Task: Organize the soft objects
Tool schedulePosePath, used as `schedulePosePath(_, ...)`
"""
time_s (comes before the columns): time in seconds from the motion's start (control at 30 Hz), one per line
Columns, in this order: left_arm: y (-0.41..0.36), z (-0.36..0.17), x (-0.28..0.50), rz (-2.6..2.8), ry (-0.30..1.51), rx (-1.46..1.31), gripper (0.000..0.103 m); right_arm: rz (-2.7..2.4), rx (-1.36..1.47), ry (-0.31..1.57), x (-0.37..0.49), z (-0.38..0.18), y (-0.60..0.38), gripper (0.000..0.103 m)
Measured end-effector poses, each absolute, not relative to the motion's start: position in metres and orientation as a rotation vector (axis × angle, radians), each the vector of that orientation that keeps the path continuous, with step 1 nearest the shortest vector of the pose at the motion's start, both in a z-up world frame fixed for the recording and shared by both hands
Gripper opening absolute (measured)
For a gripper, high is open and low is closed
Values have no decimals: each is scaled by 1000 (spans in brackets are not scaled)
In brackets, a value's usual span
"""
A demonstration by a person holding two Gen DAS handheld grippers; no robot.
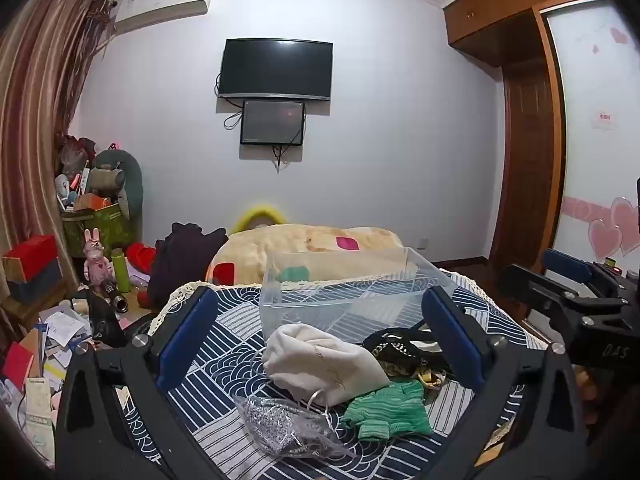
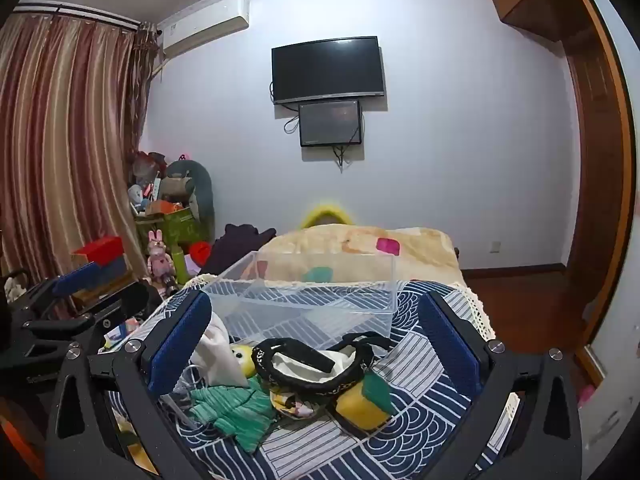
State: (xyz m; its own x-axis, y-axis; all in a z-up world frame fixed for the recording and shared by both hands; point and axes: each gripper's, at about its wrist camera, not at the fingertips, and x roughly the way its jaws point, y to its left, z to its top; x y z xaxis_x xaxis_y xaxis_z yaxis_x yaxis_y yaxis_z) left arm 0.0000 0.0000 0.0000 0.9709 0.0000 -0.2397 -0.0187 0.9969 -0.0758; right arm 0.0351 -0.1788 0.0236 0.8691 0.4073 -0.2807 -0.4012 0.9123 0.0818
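A pile of soft things lies on the blue patterned cloth [image 1: 224,364]: a white pouch [image 1: 324,364], a green knit piece [image 1: 384,410], a silvery clear bag [image 1: 284,428] and a black-trimmed bag [image 1: 404,346]. In the right wrist view I see the black-trimmed bag [image 2: 316,364], green knit [image 2: 236,408], a yellow-green sponge [image 2: 366,400], the white pouch [image 2: 214,354] and a small yellow toy [image 2: 242,356]. A clear plastic box [image 1: 340,296] [image 2: 308,304] stands empty behind the pile. My left gripper [image 1: 320,332] and right gripper [image 2: 316,332] are open, hovering above the pile.
A yellowish blanket [image 1: 304,252] lies on the bed beyond the box. A cluttered side table with a pink rabbit toy [image 1: 96,260] and green bottle [image 1: 120,272] stands to the left. The right gripper shows at the right edge of the left wrist view [image 1: 576,300].
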Motion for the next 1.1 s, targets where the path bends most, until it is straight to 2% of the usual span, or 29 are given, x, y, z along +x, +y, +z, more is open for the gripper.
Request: schedulePosePath(1.1, -5, -2, -2, -5, 241, -64, 103, 425, 30, 304, 32, 24, -178, 103)
